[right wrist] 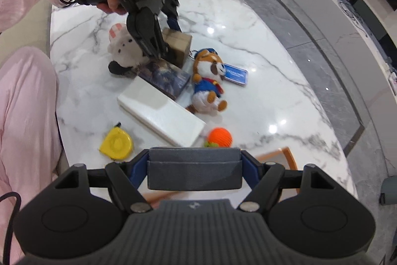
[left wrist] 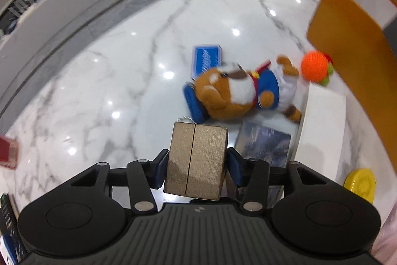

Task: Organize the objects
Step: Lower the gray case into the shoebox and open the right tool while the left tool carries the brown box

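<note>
Orange box (left wrist: 347,46) cut off at right edge, blurry; red thing (left wrist: 7,152) cut off at left; white bunny toy (right wrist: 124,49) partly hidden behind left gripper (right wrist: 166,41); blue card (right wrist: 235,75) words too small to read.

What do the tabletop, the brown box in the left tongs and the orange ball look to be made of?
Tabletop: polished marble or a marble-look slab, white with grey veins and sharp light reflections. Brown box between the left tongs: matte cardboard, finely ribbed, with a centre flap seam. Orange ball: probably crocheted or knitted yarn, judging by its looped, fuzzy surface.
</note>
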`<action>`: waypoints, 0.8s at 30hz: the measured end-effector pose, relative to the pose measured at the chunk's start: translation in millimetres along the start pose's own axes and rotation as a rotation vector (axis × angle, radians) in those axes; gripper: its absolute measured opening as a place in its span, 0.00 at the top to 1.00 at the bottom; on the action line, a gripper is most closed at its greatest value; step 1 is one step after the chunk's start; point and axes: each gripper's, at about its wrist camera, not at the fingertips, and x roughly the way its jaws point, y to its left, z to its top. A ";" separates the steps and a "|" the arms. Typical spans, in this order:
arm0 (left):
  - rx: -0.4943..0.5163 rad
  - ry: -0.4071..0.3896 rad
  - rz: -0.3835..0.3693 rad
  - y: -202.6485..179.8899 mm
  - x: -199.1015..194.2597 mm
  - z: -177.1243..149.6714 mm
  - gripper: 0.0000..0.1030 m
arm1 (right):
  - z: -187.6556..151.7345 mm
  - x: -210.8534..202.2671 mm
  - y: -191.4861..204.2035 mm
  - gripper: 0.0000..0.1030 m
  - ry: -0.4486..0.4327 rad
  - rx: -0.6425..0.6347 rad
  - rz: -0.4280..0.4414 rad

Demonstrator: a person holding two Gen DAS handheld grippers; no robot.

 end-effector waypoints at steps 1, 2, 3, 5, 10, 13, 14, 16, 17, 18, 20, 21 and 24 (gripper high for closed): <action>-0.012 -0.019 0.013 0.1 -8.7 0.3 0.45 | -3.9 -3.5 0.2 0.26 0.001 0.003 -0.005; -0.026 -0.035 0.014 0.0 -17.4 1.4 0.45 | -8.4 -7.4 0.2 0.26 0.003 0.006 -0.008; -0.040 -0.051 0.012 -0.2 -27.0 2.3 0.45 | -12.6 -11.9 0.7 0.26 0.002 0.006 -0.014; -0.053 -0.090 0.010 -4.5 -50.6 4.0 0.45 | -21.9 -23.1 2.6 0.26 -0.007 0.005 -0.023; -0.085 -0.154 -0.011 -30.9 -102.7 12.6 0.45 | -45.5 -48.9 7.1 0.26 -0.018 0.019 -0.037; -0.087 -0.185 -0.042 -53.9 -127.1 14.3 0.45 | -61.4 -57.8 14.1 0.26 -0.004 0.005 -0.046; -0.088 -0.192 -0.048 -61.2 -134.8 14.7 0.45 | -67.1 -59.8 15.9 0.26 0.002 0.004 -0.047; -0.101 -0.205 -0.069 -71.6 -146.3 12.9 0.45 | -78.0 -61.8 18.2 0.26 0.010 0.007 -0.045; -0.113 -0.204 -0.084 -76.7 -151.0 12.9 0.45 | -84.3 -62.2 18.4 0.26 0.014 0.010 -0.045; -0.119 -0.201 -0.098 -81.8 -154.8 12.0 0.45 | -90.5 -61.7 18.0 0.26 0.019 0.015 -0.044; -0.115 -0.203 -0.110 -94.1 -160.3 10.6 0.45 | -102.1 -58.2 16.9 0.26 0.033 0.019 -0.034; -0.110 -0.202 -0.115 -101.7 -162.3 10.2 0.45 | -107.0 -55.2 16.9 0.26 0.040 0.016 -0.028; -0.108 -0.203 -0.163 -125.9 -161.9 9.7 0.45 | -122.1 -41.3 17.5 0.26 0.075 0.005 0.003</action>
